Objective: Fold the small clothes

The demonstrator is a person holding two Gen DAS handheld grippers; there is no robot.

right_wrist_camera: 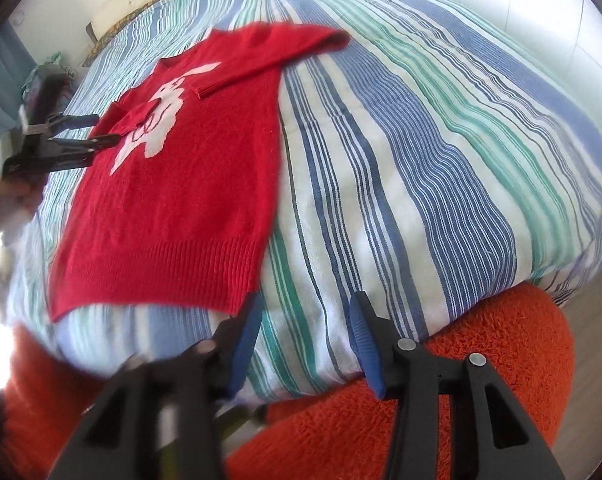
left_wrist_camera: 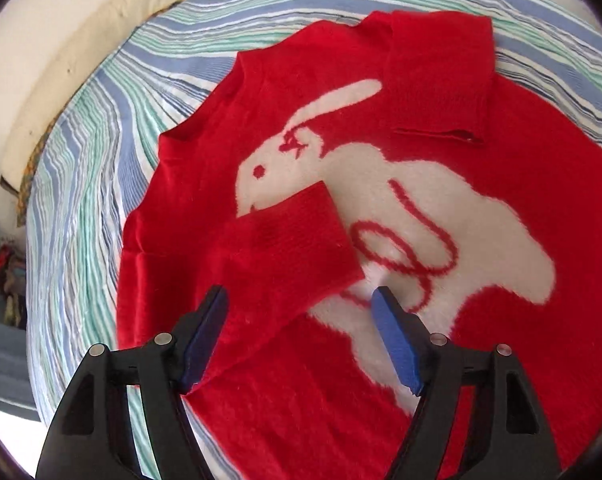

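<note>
A red sweater [left_wrist_camera: 301,412] with a white rabbit [left_wrist_camera: 461,220] lies flat on a striped bed. Both sleeves are folded across its front: one sleeve [left_wrist_camera: 293,256] lies just ahead of my left gripper [left_wrist_camera: 301,300], the other sleeve [left_wrist_camera: 441,80] lies near the collar. My left gripper is open and empty, its jaws wide apart just above the near sleeve. In the right wrist view the sweater [right_wrist_camera: 169,208] lies to the left, and my right gripper [right_wrist_camera: 305,316] is open and empty near the bed's front edge, right of the ribbed hem [right_wrist_camera: 161,272]. The left gripper [right_wrist_camera: 101,130] shows there too.
The blue, green and white striped bedcover [right_wrist_camera: 421,140] spreads to the right of the sweater. An orange fuzzy cushion [right_wrist_camera: 481,360] sits below the bed's front edge. A cream headboard [left_wrist_camera: 81,60] and clutter [left_wrist_camera: 1,264] lie at the far left.
</note>
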